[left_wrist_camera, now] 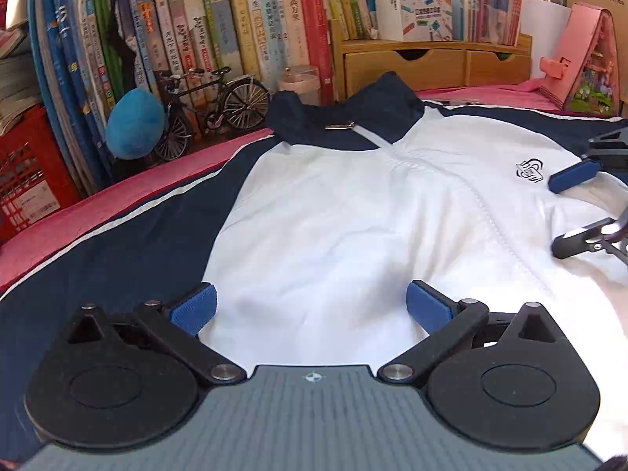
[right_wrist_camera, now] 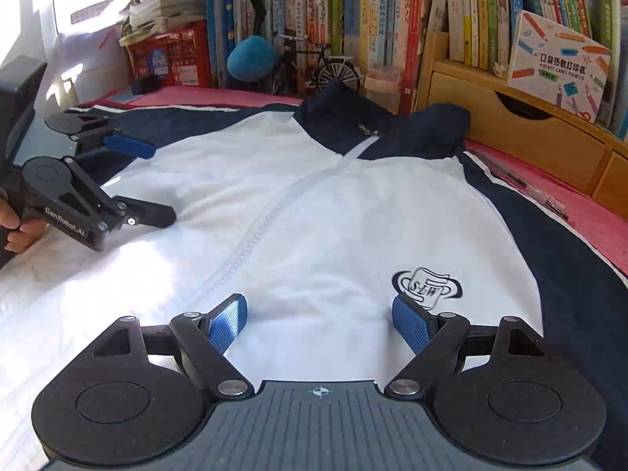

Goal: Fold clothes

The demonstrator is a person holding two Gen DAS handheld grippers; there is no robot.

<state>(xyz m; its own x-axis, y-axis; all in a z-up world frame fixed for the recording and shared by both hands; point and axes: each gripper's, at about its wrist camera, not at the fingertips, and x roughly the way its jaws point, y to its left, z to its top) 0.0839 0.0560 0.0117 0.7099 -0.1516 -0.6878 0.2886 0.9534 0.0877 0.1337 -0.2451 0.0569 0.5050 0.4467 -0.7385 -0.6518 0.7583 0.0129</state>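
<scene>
A white zip jacket (left_wrist_camera: 333, 216) (right_wrist_camera: 314, 216) with navy sleeves and collar lies flat, front up, on a pink cloth. Its collar (left_wrist_camera: 345, 114) (right_wrist_camera: 384, 125) points toward the bookshelf, and a small crest (right_wrist_camera: 428, 286) (left_wrist_camera: 530, 170) marks the chest. My left gripper (left_wrist_camera: 310, 306) (right_wrist_camera: 153, 180) stands open over the white front, nothing between its blue pads (left_wrist_camera: 194, 308). Over the chest just left of the crest, my right gripper (right_wrist_camera: 320, 322) (left_wrist_camera: 569, 212) is open too and holds nothing. A hand (right_wrist_camera: 17, 227) grips the left tool.
Behind the jacket stands a wall of books (left_wrist_camera: 235, 19) with a model bicycle (left_wrist_camera: 212, 106), a blue plush ball (left_wrist_camera: 133, 123) and a red crate (left_wrist_camera: 27, 165). Wooden drawers (right_wrist_camera: 522, 133) and a pink toy house (left_wrist_camera: 581, 62) stand at the right. Pens (right_wrist_camera: 541, 192) lie on the pink cloth (left_wrist_camera: 70, 219).
</scene>
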